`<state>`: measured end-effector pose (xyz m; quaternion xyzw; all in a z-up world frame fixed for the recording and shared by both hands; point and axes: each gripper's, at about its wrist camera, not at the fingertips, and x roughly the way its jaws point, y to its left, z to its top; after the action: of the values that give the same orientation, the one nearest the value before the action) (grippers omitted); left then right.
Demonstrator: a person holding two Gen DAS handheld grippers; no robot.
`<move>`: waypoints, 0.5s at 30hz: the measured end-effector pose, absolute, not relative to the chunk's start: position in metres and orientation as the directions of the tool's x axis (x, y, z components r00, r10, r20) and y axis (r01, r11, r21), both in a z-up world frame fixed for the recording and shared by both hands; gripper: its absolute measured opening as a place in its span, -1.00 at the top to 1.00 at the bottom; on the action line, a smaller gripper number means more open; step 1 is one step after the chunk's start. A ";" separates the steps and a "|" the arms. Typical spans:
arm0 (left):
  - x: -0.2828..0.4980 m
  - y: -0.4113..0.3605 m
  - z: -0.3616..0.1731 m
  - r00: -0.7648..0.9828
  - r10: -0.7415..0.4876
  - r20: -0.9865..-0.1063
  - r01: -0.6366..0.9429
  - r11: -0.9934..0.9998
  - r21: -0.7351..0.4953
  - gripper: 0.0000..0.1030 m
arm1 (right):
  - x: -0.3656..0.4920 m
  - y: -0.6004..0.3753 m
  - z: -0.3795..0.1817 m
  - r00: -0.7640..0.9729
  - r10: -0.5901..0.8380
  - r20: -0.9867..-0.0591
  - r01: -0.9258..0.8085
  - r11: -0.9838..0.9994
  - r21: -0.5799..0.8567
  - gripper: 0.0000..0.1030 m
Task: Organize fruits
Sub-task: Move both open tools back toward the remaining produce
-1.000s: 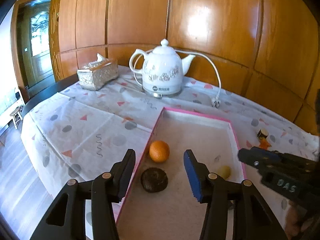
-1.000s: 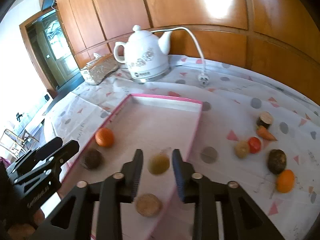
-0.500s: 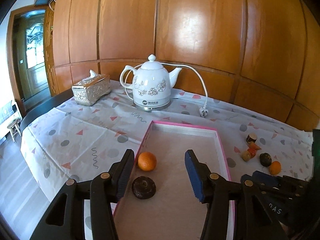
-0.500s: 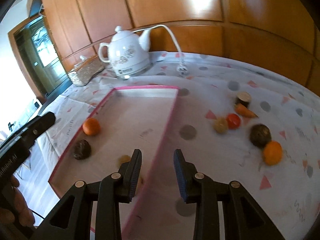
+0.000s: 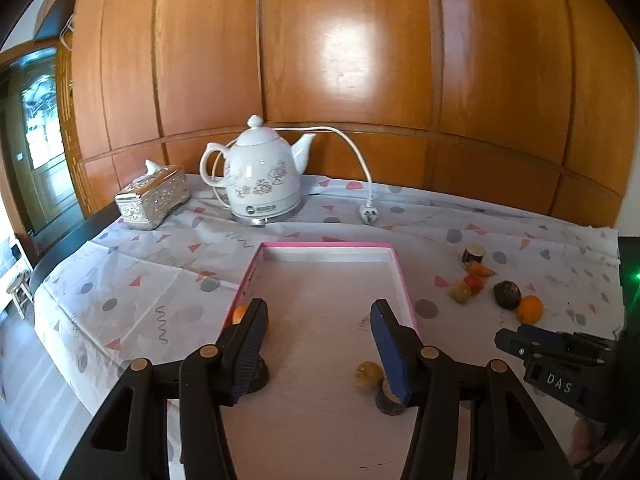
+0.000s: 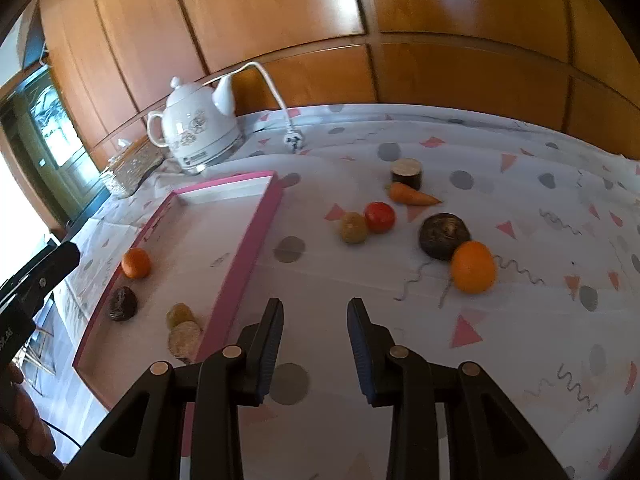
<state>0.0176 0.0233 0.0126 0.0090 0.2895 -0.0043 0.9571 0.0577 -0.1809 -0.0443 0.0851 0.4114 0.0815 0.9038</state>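
The right gripper (image 6: 314,344) hangs over the bare tablecloth just outside the long pink edge of the tray (image 6: 256,240), its jaws spread and holding nothing. The left gripper (image 5: 318,344) is also spread and empty, poised above the near end of the tray.

Inside the tray lie a small orange (image 6: 136,263) and a dark wrinkled fruit (image 6: 123,309) along the far long edge, and a yellowish fruit (image 6: 180,315) touching a pale round slice (image 6: 185,338) near the edge closest to the right gripper.

Out on the cloth, well apart from the tray, the loose group waits: a large orange (image 6: 473,267) touching a dark round fruit (image 6: 444,236), a red tomato (image 6: 379,217) beside a yellow-green fruit (image 6: 353,227), a carrot (image 6: 414,197) and a dark stump-like piece (image 6: 407,171) toward the wall side.

The large orange looks the nearest pick. I'd judge it light, firm and smooth, apt to roll, so the jaws should close across its widest part, square on. The tomato would probably want a gentler squeeze.
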 end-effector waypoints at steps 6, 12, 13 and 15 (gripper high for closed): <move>0.017 0.011 0.011 0.826 -0.021 -0.563 0.049 0.998 0.034 -0.07 | 0.055 -0.198 -0.048 0.656 0.192 -0.730 -0.038 0.975 0.221 0.35; 0.019 -0.001 0.007 0.816 -0.041 -0.577 0.082 0.996 0.045 -0.09 | 0.051 -0.221 -0.053 0.660 0.155 -0.736 0.014 0.976 0.218 0.35; 0.020 -0.003 0.006 0.811 -0.048 -0.583 0.090 0.995 0.044 -0.11 | 0.050 -0.225 -0.054 0.660 0.146 -0.737 0.025 0.976 0.216 0.35; 0.022 -0.009 0.003 0.795 -0.072 -0.602 0.115 0.993 0.033 -0.11 | 0.049 -0.233 -0.056 0.660 0.126 -0.740 0.044 0.977 0.206 0.35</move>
<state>0.0215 -0.0086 0.0029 0.0339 0.3160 -0.0496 0.9468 0.0488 -0.2327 -0.0558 0.1036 0.4116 0.0226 0.9052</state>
